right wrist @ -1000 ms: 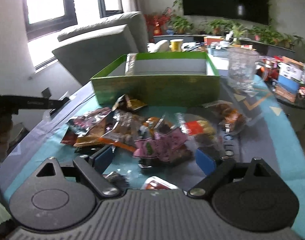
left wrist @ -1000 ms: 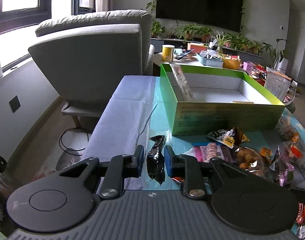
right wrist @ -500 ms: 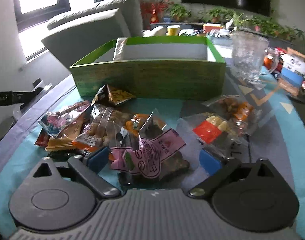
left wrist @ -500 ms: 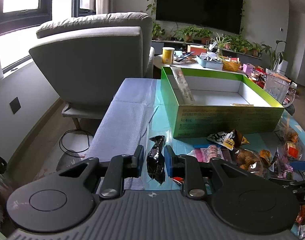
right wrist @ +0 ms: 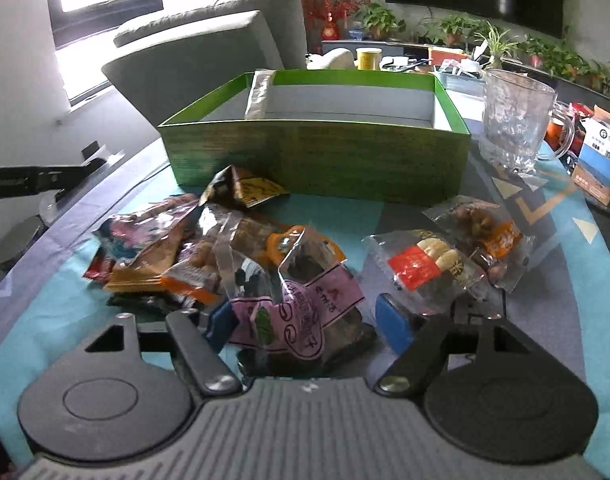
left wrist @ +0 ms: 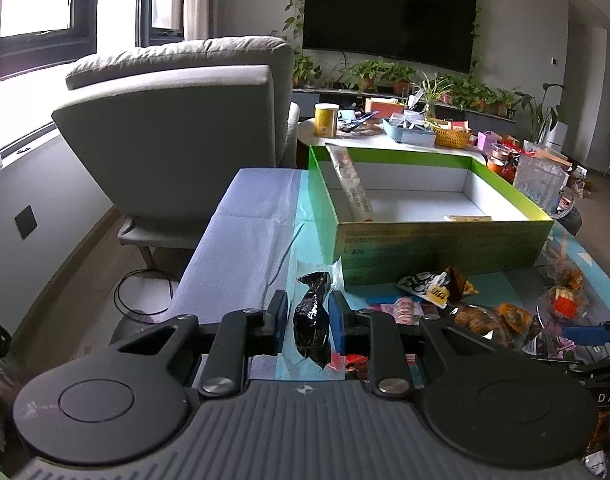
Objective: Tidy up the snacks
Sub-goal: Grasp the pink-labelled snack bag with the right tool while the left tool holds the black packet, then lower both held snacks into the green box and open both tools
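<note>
My left gripper (left wrist: 308, 314) is shut on a black snack packet (left wrist: 312, 322) and holds it above the table's near left part. The green box (left wrist: 441, 245) stands ahead, with a long wrapped stick (left wrist: 351, 184) leaning on its left wall. My right gripper (right wrist: 307, 322) is open, its blue pads either side of a pink-labelled snack bag (right wrist: 301, 316) in the pile of loose snacks (right wrist: 177, 256). The green box (right wrist: 317, 160) stands behind the pile. Whether the pads touch the bag is unclear.
A glass mug (right wrist: 517, 124) stands right of the box, with a small carton (right wrist: 601, 168) beyond it. A grey armchair (left wrist: 185, 136) is at the back left. More snack bags (right wrist: 457, 256) lie to the right. A cluttered side table (left wrist: 405, 132) stands behind the box.
My right gripper has moved forward and down into the snack pile, so the pink-labelled bag now lies between its pads. My left gripper has risen slightly with the black packet.
</note>
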A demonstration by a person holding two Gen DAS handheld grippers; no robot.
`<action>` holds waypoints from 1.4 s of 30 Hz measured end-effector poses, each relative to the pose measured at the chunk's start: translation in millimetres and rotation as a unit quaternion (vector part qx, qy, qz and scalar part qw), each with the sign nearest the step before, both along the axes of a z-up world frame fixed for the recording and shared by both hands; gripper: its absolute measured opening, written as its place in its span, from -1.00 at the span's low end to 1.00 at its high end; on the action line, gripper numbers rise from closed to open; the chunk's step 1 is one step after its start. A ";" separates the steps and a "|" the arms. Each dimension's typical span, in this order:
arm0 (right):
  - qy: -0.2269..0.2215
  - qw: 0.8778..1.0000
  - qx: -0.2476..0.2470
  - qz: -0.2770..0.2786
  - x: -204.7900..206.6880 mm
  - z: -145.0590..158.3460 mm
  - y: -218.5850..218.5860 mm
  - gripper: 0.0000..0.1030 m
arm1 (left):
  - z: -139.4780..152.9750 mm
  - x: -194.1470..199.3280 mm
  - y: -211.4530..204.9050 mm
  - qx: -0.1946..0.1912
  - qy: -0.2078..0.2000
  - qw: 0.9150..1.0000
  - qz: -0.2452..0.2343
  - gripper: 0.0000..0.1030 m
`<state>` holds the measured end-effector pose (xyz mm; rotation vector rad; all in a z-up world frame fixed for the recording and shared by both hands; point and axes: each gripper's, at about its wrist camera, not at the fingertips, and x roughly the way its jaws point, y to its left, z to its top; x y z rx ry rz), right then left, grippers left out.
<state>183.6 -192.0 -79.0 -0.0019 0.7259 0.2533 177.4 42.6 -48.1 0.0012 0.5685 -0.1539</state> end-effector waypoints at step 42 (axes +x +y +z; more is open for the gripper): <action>0.006 0.996 0.040 0.084 1.0 2.4 -23.9 -0.12 | 11.7 -12.2 -20.5 0.020 -0.010 1.000 -0.014 -0.59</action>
